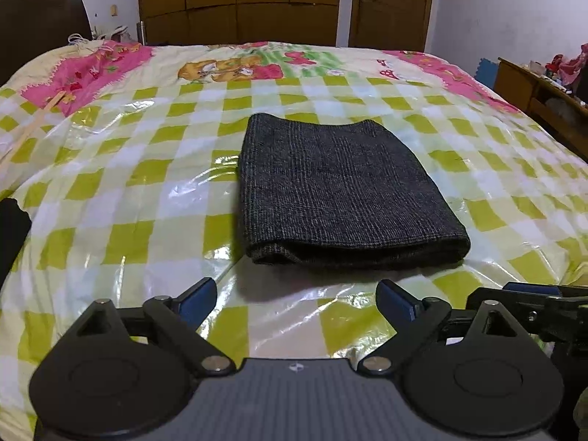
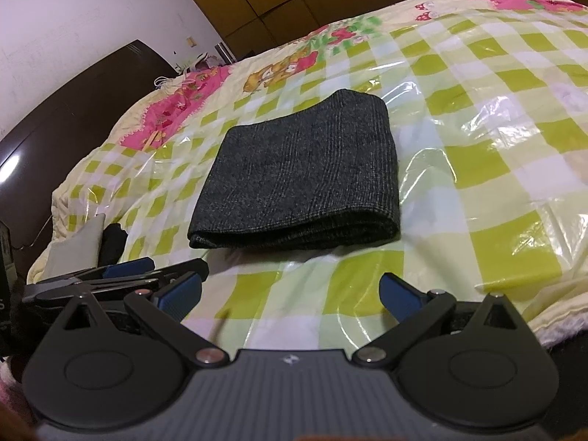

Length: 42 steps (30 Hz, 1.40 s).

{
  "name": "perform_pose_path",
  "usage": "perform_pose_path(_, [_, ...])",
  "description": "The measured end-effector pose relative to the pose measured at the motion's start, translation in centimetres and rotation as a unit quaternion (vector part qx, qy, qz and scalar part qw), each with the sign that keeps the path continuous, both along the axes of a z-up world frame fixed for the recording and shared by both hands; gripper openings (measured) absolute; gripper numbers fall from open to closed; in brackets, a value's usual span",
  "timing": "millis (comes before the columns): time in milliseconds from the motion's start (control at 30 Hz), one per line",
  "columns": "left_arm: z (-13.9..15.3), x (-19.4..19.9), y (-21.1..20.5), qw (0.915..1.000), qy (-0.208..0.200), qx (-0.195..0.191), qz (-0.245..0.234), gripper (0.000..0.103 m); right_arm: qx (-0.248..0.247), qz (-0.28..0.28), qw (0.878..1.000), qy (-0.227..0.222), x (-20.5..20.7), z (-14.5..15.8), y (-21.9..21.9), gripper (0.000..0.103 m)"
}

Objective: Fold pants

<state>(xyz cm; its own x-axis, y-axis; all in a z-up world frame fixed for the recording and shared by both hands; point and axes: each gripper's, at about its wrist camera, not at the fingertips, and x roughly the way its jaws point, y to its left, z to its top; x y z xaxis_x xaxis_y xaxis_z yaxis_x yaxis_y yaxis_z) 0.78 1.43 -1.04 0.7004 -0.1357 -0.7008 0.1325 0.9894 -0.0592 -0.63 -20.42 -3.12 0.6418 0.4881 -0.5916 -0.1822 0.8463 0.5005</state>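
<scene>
The dark grey pants (image 1: pixel 338 187) lie folded into a compact rectangle on the bed, the thick fold edge toward me. They also show in the right wrist view (image 2: pixel 301 183). My left gripper (image 1: pixel 297 296) is open and empty, just short of the near fold edge. My right gripper (image 2: pixel 290 292) is open and empty, also just short of the pants. The right gripper shows at the right edge of the left wrist view (image 1: pixel 533 294), and the left gripper at the left of the right wrist view (image 2: pixel 121 275).
The bed (image 1: pixel 128 183) has a green-checked, cartoon-print cover under shiny plastic. A dark headboard (image 2: pixel 55 110) is on the left, a wooden wardrobe (image 1: pixel 239 0) and door (image 1: pixel 389 3) behind, a low wooden shelf (image 1: pixel 544 99) on the right.
</scene>
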Motion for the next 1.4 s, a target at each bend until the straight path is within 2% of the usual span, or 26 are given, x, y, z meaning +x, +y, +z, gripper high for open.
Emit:
perform_pose_path(133, [-0.2,0.0,0.0,1.0000,0.006,0.001,0.002,0.103,-0.005,-0.001,1.000,0.005,0.1,-0.2,0.1,0.102])
perform_pose_path(267, [-0.4,0.3,0.6,0.9997,0.017,-0.018,0.008,0.103,-0.008,-0.004,1.000,0.011,0.2,-0.3,0.1,0.102])
perform_pose_path(733, [-0.2,-0.6,0.1,0.9999,0.011,0.011,0.004,0.103,-0.061,-0.036,0.997,0.018,0.5,-0.5,0.2,0.102])
perform_pose_path(933, [0.0,-0.7,0.1,1.0000,0.008,0.001,-0.002,0.103,-0.047,-0.026,0.998,-0.013,0.3,0.2,0.2,0.102])
perform_pose_path(1067, [0.1,-0.7,0.1,1.0000,0.005,0.000,-0.001,0.103,-0.037,-0.013,0.999,-0.010,0.4,0.4,0.4,0.102])
perform_pose_path(1300, [0.0,-0.7,0.3,1.0000,0.004,-0.001,0.002,0.103,-0.025,-0.023,0.999,-0.025,0.4,1.1,0.1,0.102])
perform_pose_path(1400, [0.0,-0.7,0.3,1.0000,0.004,0.000,0.003,0.103,-0.027,-0.013,0.999,-0.015,0.6,0.8,0.2,0.102])
